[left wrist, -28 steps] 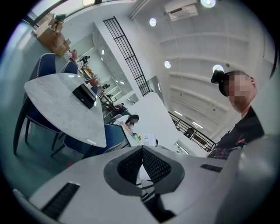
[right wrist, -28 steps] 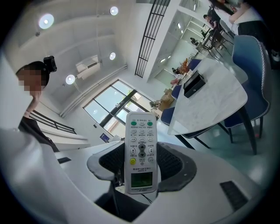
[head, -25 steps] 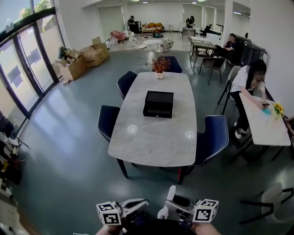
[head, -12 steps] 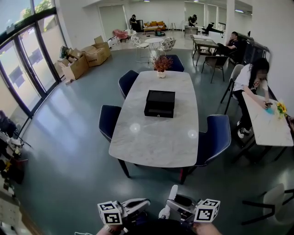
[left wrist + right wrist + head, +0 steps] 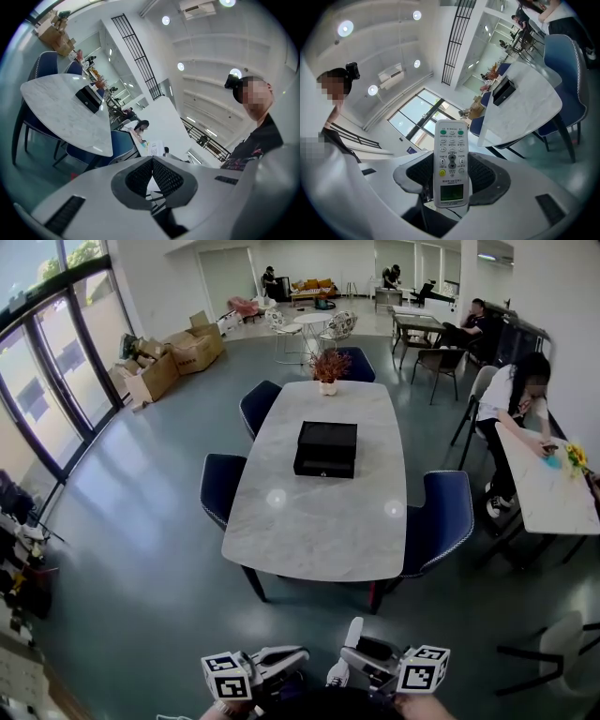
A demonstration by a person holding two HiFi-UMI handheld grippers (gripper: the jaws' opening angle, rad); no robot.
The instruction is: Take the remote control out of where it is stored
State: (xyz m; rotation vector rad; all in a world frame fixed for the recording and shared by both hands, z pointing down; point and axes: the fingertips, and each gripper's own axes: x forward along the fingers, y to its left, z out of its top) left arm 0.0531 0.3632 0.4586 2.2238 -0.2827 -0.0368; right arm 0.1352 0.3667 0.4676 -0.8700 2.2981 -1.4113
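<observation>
The remote control [image 5: 451, 140] is clamped between the jaws of the right gripper [image 5: 451, 174], well apart from the black box [image 5: 325, 448] on the table [image 5: 319, 521], so I judge the taking-out is done and the next move asks only a steady hold. The left gripper [image 5: 152, 176] has its jaws together on nothing. The remote's long axis runs along the jaws, screen end low between them, button end pointing out, roughly toward the table.

Black box [image 5: 325, 449] on the far table [image 5: 319, 521] — details too small.
</observation>
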